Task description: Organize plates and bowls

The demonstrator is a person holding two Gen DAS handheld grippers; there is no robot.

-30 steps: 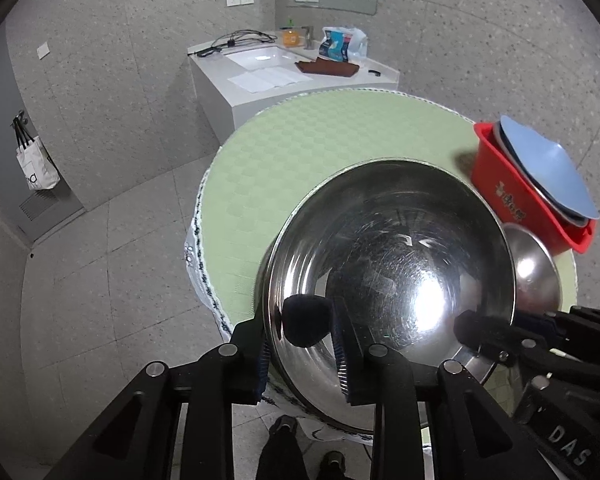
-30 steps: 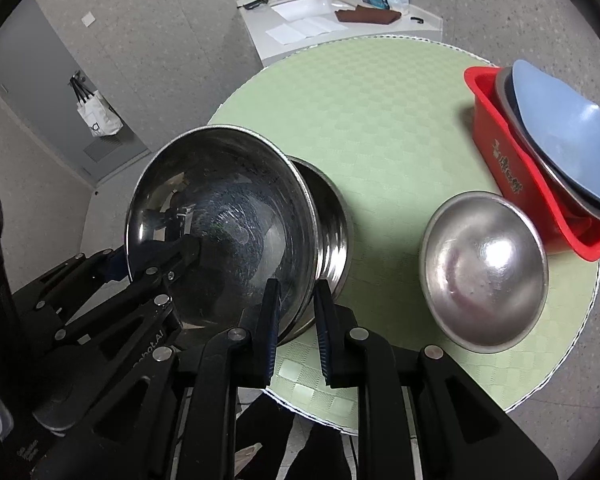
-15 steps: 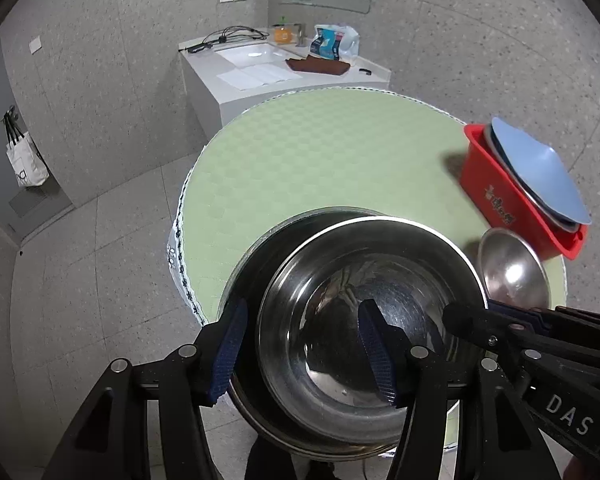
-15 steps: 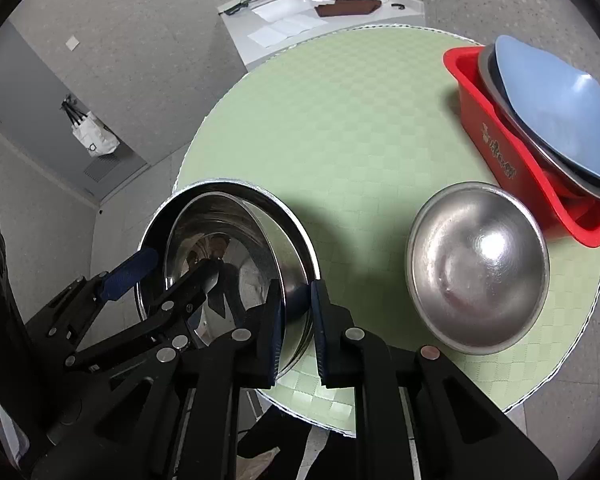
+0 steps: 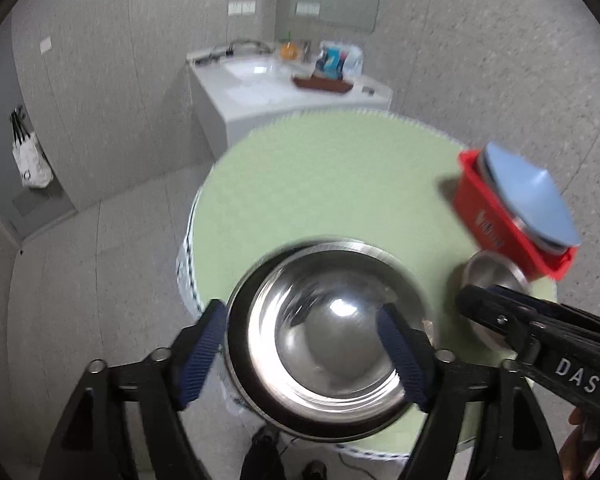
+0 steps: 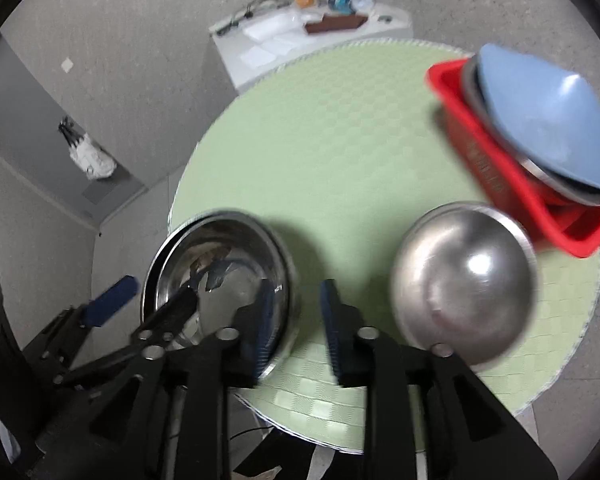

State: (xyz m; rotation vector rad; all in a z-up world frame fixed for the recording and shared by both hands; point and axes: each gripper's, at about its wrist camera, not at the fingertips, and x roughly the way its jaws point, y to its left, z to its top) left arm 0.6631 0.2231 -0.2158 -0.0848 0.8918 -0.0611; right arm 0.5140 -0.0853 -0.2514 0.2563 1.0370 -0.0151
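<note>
Two steel bowls sit nested point(image 5: 324, 336) point(image 6: 220, 276) at the near left edge of the round green table point(image 5: 324, 184) point(image 6: 332, 128). My left gripper point(image 5: 304, 352) is open, its fingers apart on either side of the nested bowls, above them. My right gripper point(image 6: 296, 320) is open, its left finger beside the bowls' right rim. A third steel bowl point(image 6: 464, 284) point(image 5: 492, 276) stands alone to the right. A red basket point(image 6: 496, 176) point(image 5: 496, 216) at the right holds a blue plate point(image 6: 548, 120) point(image 5: 528, 200) on other dishes.
A white counter point(image 5: 284, 92) point(image 6: 300, 36) with papers, a brown tray and packets stands behind the table. A white bag point(image 5: 30, 160) hangs on the left wall. Grey tiled floor surrounds the table.
The tilted bowl has been set into the other bowl. Both grippers have let go of it, opened and pulled back; the left one opened first.
</note>
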